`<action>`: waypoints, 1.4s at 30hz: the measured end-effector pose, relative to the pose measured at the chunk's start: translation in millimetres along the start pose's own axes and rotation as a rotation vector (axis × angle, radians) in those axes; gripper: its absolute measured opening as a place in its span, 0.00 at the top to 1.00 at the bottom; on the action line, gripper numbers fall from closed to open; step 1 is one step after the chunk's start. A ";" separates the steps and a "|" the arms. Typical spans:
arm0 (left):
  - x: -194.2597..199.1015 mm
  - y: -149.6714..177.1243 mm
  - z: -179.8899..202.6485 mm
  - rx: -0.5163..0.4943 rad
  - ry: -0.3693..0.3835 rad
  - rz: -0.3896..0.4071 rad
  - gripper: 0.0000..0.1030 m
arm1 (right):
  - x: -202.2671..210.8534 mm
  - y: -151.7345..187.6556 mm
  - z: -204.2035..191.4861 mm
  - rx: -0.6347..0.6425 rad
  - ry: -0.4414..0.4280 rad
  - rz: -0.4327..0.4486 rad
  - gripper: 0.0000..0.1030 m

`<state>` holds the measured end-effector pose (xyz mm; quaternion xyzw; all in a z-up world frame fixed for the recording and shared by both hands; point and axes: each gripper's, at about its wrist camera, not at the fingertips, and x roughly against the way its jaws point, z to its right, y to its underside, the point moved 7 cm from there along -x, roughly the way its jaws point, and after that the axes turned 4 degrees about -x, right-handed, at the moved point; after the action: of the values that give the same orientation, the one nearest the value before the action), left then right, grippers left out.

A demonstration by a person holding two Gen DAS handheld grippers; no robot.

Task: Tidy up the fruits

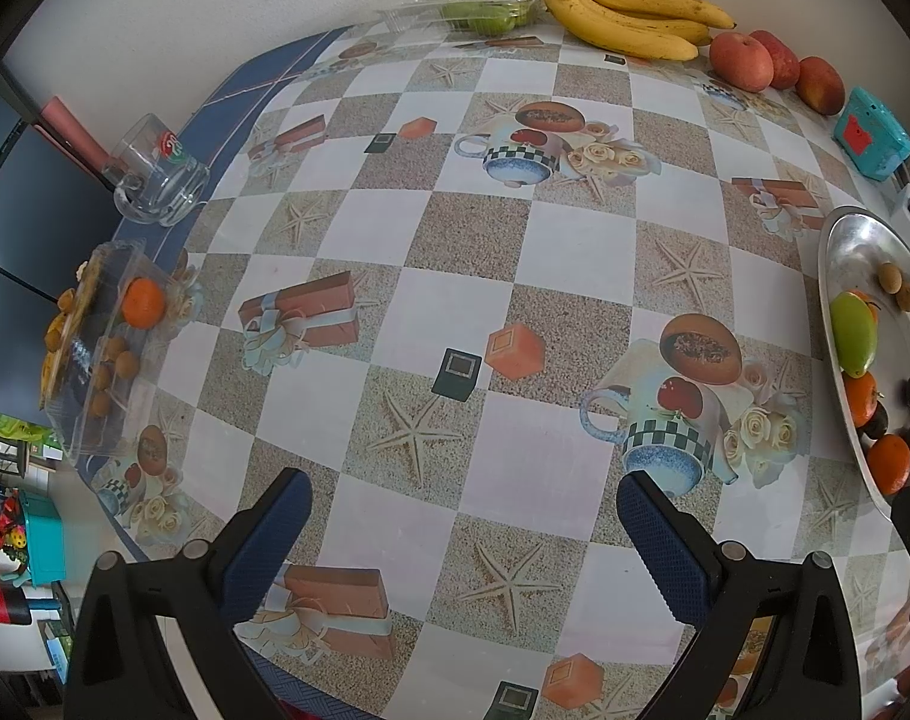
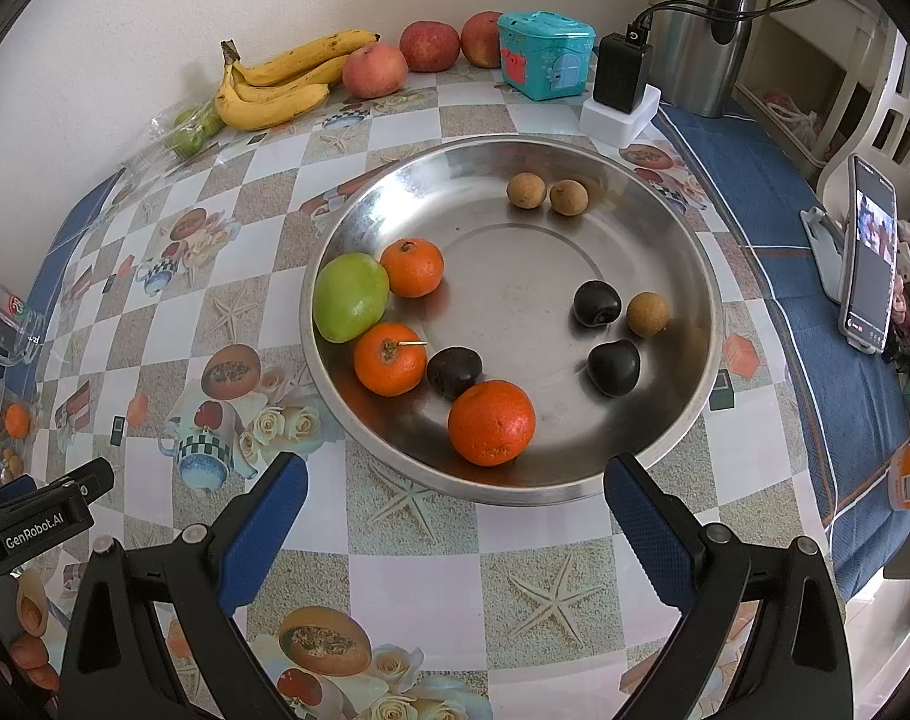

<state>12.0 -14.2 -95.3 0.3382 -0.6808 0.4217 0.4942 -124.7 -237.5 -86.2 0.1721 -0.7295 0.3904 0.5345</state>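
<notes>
The steel tray [image 2: 685, 252] already holds mixed fruit, while bananas [image 2: 281, 81] and apples [image 2: 375, 69] lie by the far wall. Both the left gripper [image 1: 463, 531] and the right gripper [image 2: 455, 519] hover empty, jaws apart, so this looks like a pause between picks; next, I judge, comes a reach for the orange [image 1: 143, 302] in the clear box [image 1: 95, 360].

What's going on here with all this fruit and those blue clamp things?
A person holds a gripper in each hand, sorting fruit. Both the left gripper and right gripper hover with jaws open, holding nothing. The metal bowl already holds three oranges, a green fruit, dark fruits and small brown ones. Bananas wait by the wall.
</notes>
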 end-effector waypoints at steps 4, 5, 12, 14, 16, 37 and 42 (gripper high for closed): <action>0.0 0.0 0.0 0.000 0.000 0.000 0.00 | -0.5 0.7 0.0 0.002 0.001 -0.002 0.04; 0.0 0.1 -0.1 0.000 0.000 0.000 0.00 | -0.4 0.7 -0.1 0.001 0.000 -0.002 0.04; 0.2 -0.7 -0.2 -0.001 0.000 0.000 0.00 | -0.5 0.6 0.1 0.002 0.001 -0.002 0.04; 0.2 -0.8 -0.3 -0.001 0.000 0.000 0.00 | -0.6 0.3 0.1 0.002 0.001 -0.002 0.04; 0.2 -0.7 -0.3 -0.001 0.000 0.000 0.00 | -0.4 0.6 0.2 0.001 0.001 -0.002 0.04; 0.9 2.2 1.0 -0.002 0.023 0.008 0.00 | -1.0 2.3 0.6 0.002 0.001 -0.005 0.04; 6.3 -0.7 4.2 -0.008 0.032 0.034 0.00 | -2.9 4.9 2.1 0.001 0.000 -0.007 0.04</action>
<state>9.2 -18.5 -89.8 0.3178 -0.6800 0.4326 0.4994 -128.3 -236.5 -90.9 0.1752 -0.7287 0.3888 0.5358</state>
